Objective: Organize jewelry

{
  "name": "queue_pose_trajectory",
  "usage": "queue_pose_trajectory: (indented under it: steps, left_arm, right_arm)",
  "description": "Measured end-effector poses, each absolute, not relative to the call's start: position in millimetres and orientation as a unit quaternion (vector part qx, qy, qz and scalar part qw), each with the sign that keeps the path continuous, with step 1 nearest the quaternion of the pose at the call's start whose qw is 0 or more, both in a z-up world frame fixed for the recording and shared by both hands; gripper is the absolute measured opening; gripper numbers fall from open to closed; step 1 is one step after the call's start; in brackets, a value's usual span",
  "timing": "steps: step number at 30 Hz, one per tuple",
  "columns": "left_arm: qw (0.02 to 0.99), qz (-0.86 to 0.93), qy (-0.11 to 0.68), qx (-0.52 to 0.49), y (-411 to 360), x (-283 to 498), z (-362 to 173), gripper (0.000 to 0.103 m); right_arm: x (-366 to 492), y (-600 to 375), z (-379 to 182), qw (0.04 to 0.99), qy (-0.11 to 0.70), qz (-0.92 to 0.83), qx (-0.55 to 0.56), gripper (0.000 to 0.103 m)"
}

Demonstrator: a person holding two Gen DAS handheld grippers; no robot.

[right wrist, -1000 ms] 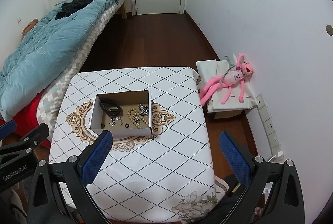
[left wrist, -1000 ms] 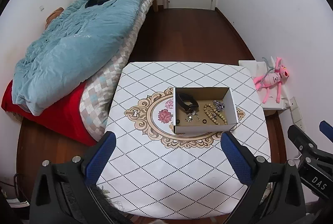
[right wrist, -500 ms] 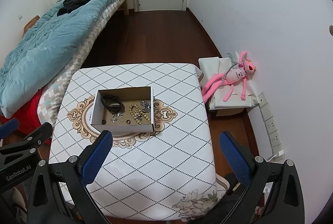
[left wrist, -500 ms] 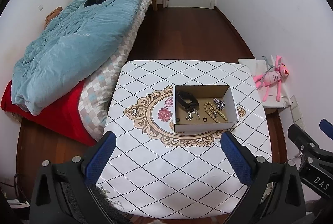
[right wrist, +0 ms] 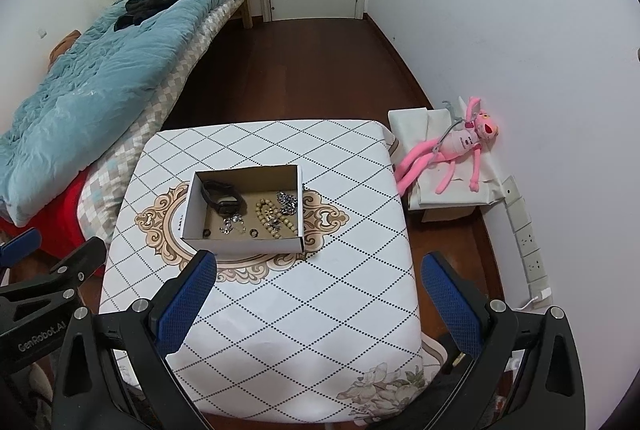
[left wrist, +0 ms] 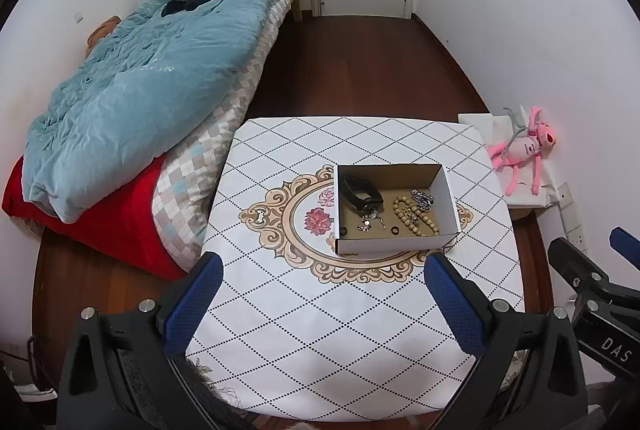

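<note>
The jewelry sits together in an open cardboard box (left wrist: 394,208) right of centre in the left wrist view, on the patterned cloth of the worktop (left wrist: 320,318); in the right wrist view the same box (right wrist: 244,210) lies left of centre. Both tongs hang above the near edge of the worktop, well apart from the box: the left tongs (left wrist: 324,294) are spread wide with nothing between the blue pads, and the right tongs (right wrist: 320,296) stand just as wide and empty. Inside the box, a black watch-like band (left wrist: 360,192) lies at the upper left of the floor; it looks light and springy, a loop that should hold its shape, best pinched across one side of the strap. The wooden bead bracelet (left wrist: 414,216) to its right is probably light but limp, and round beads may roll off flat pads, so taking a bunched stretch seems safer than a single bead. The silver chain (left wrist: 422,198) near the right wall will likely slump and trail; gripping the heap rather than one end should keep it from snagging its neighbours. A small silver piece (left wrist: 370,222) and two dark rings (left wrist: 394,230) near the front wall are tiny, hard and flat on the cardboard, likely the hardest to pinch, and the box walls crowd any approach from the side.
</note>
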State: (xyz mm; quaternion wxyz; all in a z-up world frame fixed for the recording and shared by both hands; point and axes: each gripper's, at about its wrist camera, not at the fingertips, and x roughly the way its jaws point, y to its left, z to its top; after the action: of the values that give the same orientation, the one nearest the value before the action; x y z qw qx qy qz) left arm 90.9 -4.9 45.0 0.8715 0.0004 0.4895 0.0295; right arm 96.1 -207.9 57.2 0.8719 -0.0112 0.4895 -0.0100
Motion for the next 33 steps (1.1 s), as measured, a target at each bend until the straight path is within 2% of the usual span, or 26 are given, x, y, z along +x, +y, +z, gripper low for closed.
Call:
queue_pose_trajectory:
  steps: [33]
  left_arm:
    - [0.874,0.018,0.485,-0.006,-5.2,88.4,50.5,0.103]
  right_arm:
    - [95.0,-204.4,54.7,0.873,0.488,-0.011,-0.012,0.103]
